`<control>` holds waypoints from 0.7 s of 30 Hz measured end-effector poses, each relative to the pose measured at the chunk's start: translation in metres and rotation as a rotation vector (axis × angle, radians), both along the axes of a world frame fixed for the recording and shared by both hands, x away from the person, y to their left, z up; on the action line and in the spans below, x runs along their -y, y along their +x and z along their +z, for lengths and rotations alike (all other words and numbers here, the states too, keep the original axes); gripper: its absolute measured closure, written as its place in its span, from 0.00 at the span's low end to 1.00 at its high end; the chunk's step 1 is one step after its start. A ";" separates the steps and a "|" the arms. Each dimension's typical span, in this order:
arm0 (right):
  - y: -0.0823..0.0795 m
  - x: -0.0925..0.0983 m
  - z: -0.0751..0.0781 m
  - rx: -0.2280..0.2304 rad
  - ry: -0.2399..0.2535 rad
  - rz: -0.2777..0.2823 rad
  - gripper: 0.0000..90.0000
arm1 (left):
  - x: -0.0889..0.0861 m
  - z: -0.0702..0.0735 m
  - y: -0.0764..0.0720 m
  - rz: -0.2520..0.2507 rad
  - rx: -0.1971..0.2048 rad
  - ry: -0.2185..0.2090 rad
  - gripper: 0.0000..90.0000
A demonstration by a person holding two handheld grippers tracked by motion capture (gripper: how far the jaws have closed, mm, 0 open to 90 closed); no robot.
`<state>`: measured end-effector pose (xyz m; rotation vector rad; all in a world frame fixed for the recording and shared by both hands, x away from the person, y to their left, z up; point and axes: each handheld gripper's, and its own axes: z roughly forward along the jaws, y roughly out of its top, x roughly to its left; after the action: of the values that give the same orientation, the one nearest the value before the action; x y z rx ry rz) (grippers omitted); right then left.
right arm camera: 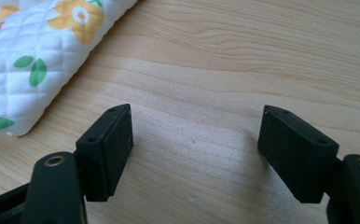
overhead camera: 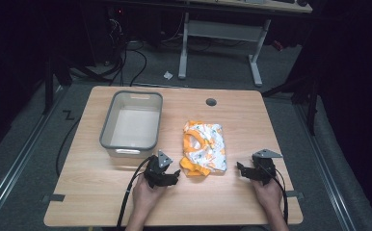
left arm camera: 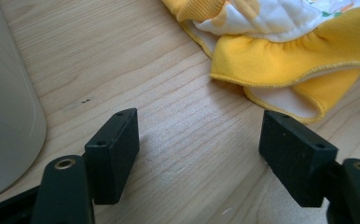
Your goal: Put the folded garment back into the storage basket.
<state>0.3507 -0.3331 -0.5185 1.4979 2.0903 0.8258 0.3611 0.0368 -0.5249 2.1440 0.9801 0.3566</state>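
Yellow-trimmed quilted cloth (overhead camera: 204,148), white with an orange flower print, lies folded on the wooden table (overhead camera: 92,192), near the middle and just to the right of the grey bin (overhead camera: 132,121), which stands empty. Left gripper (overhead camera: 175,175) rests low at the cloth's near left corner, pointing toward it; in the left gripper view its jaws stand wide apart over bare wood, nothing between them, with the yellow ruffled hem (left arm camera: 285,70) just ahead and to the right and the bin's wall at the left edge. Right gripper (overhead camera: 240,169) sits off the cloth's near right corner, apart from it; in the right gripper view its jaws are likewise spread with only table between, the quilted edge (right arm camera: 33,70) up at the left. Judged step: approach, both tools flanking the cloth's near edge, no grasp yet made. Likely aim is either another fold or a lift into the bin; I cannot tell which. Next move calls for each gripper to slide inward until a corner lies between its pads, kept low enough to catch all the layers, then close. Risk: pinching only the top ruffle, so the fold falls open on lifting.
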 end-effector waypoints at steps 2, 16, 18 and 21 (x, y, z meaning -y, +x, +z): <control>0.000 0.000 0.000 0.000 0.000 0.000 0.30 | 0.000 0.000 0.000 0.000 0.001 0.000 0.32; 0.000 0.000 0.000 0.000 0.000 0.000 0.30 | 0.000 0.000 0.000 -0.004 -0.002 0.000 0.30; 0.000 0.000 0.000 0.000 0.000 0.000 0.30 | 0.000 0.000 0.000 -0.005 -0.002 -0.001 0.30; 0.000 0.000 0.000 0.000 -0.001 0.000 0.30 | 0.001 0.000 0.000 -0.006 0.000 0.001 0.30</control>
<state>0.3508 -0.3331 -0.5185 1.4976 2.0904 0.8250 0.3613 0.0362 -0.5251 2.1477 0.9741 0.3543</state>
